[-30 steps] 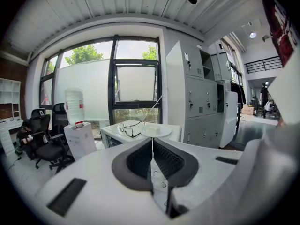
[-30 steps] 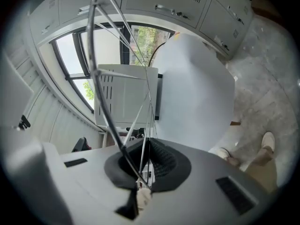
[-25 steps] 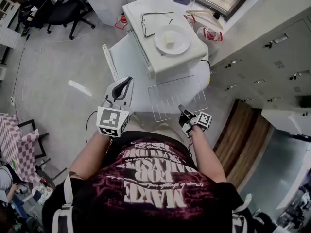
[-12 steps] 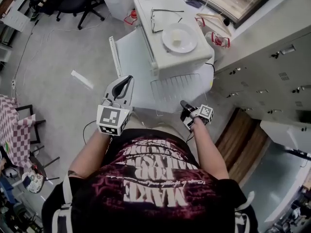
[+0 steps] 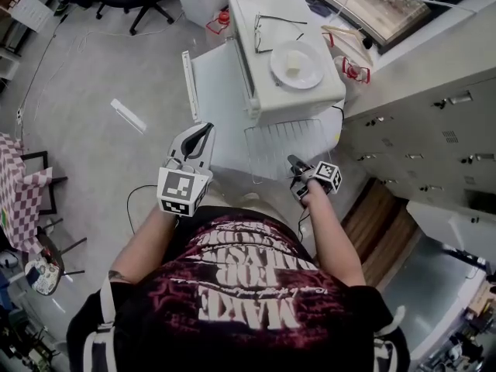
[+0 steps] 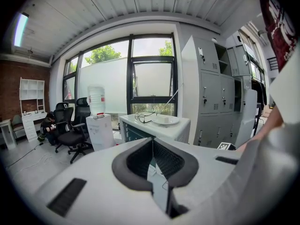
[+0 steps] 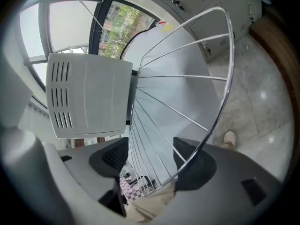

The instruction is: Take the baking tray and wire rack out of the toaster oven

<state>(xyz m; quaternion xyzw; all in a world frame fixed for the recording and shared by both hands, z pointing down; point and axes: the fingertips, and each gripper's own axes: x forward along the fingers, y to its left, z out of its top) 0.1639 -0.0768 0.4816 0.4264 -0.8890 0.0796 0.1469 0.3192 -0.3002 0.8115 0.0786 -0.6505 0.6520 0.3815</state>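
1. Your right tongs (image 5: pixel 294 162) have just been opening and now stand released. Their pads sit apart on either side of the near rim of the wire rack (image 5: pixel 287 142) and do not press on it.
2. In the right gripper view the rack's (image 7: pixel 183 77) curved rim wire runs across the gap of the tongs (image 7: pixel 152 153), nearer the right-hand pad.
3. The rack lies flat on the round white surface (image 5: pixel 229 157), out of the toaster oven (image 5: pixel 298 91). Its far end comes up close to the oven's vented side wall (image 7: pixel 89 95). Its near edge juts past the rim of the surface toward you.
4. Your left tongs (image 5: pixel 201 130) are clenched on nothing. In the left gripper view the pads (image 6: pixel 151 144) meet at their tips.
5. Your left tongs hover over the near left part of the surface, well apart from the rack. They point toward the oven (image 6: pixel 154 128).
6. The oven door (image 5: pixel 217 87) lies open and flat on the side away from the rack.
7. A white plate (image 5: pixel 296 64) and a pair of glasses (image 5: pixel 275 31) rest on the oven's top.
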